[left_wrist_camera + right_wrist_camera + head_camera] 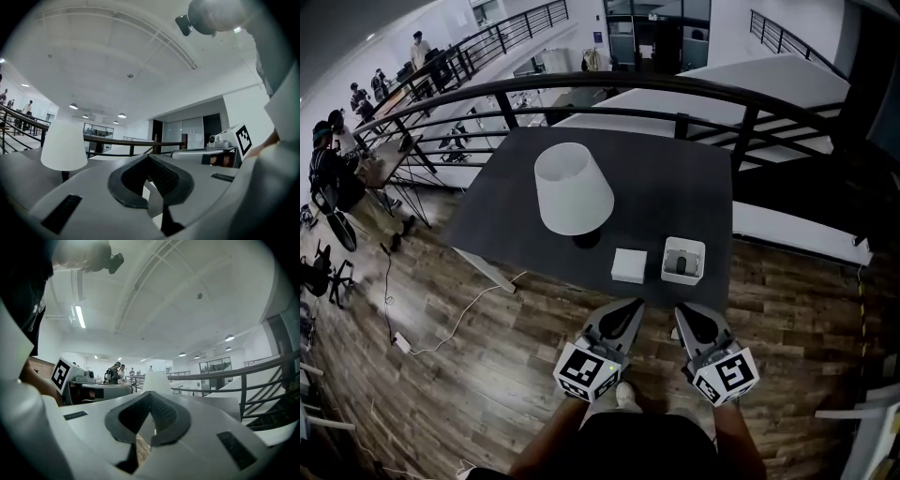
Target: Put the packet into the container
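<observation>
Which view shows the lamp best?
Head view: the whole white lamp stands on the dark table, seen from above. Left gripper view shows its shade side-on; right gripper view shows only the shade's upper part.

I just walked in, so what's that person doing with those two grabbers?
A person holds the left gripper and right gripper, both shut and empty, over the floor short of a dark table. Near its front edge a white packet lies beside a white container, with a lamp behind. Nothing is picked up yet.
</observation>
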`<state>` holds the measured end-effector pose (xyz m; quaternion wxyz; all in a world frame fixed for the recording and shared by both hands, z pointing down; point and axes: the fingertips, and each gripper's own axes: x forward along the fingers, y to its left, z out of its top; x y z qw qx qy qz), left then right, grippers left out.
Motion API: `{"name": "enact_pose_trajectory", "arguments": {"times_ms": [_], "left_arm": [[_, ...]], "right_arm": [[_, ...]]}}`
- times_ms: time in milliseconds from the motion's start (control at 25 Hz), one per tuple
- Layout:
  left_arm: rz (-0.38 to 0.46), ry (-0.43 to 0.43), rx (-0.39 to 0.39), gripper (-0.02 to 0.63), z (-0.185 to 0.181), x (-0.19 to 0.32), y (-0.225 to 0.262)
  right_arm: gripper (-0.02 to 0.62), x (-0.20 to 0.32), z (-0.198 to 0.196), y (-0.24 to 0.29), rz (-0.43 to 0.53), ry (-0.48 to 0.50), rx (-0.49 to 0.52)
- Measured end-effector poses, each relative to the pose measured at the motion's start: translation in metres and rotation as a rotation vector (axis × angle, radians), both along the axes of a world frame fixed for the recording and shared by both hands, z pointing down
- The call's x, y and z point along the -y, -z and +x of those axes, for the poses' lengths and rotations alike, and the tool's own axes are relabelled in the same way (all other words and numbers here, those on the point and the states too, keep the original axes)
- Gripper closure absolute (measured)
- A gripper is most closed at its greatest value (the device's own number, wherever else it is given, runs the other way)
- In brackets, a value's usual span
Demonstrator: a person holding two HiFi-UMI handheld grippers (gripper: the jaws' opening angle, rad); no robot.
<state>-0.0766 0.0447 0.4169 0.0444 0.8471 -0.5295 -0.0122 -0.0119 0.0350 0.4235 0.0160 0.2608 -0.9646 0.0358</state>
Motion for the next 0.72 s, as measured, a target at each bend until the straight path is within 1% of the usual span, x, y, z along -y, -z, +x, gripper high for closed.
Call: {"name": "enact_pose_trajectory", "arguments": {"times_ms": [160,360,480,560,720], "left_arm": [[-0.017,-0.016,0.012,0.6,-0.013,0.009,-0.011],[-0.03,-0.015,-0.002,0.6,-0.025,0.019,-0.016],[-0.032,0.001,-0.029,0.6,-0.032,0.031,-0.017],[-0.033,0.003,-0.041,0.6,-0.032,0.041,-0.016],[-0.04,-0.011,-0.021,0.598,-0.026,0.062,-0.015]], "right_arm": [[0.591,0.01,-0.013,-0.009,-0.019,-0.023,0.0],[0.591,0.021,-0.018,-0.013,-0.041,-0.042,-0.005],[0.591,0.033,-0.021,-0.01,-0.043,-0.046,0.003],[0.591,0.043,-0.023,-0.008,-0.041,-0.044,0.004],[0.591,0.068,-0.021,-0.004,-0.041,-0.049,0.01]]}}
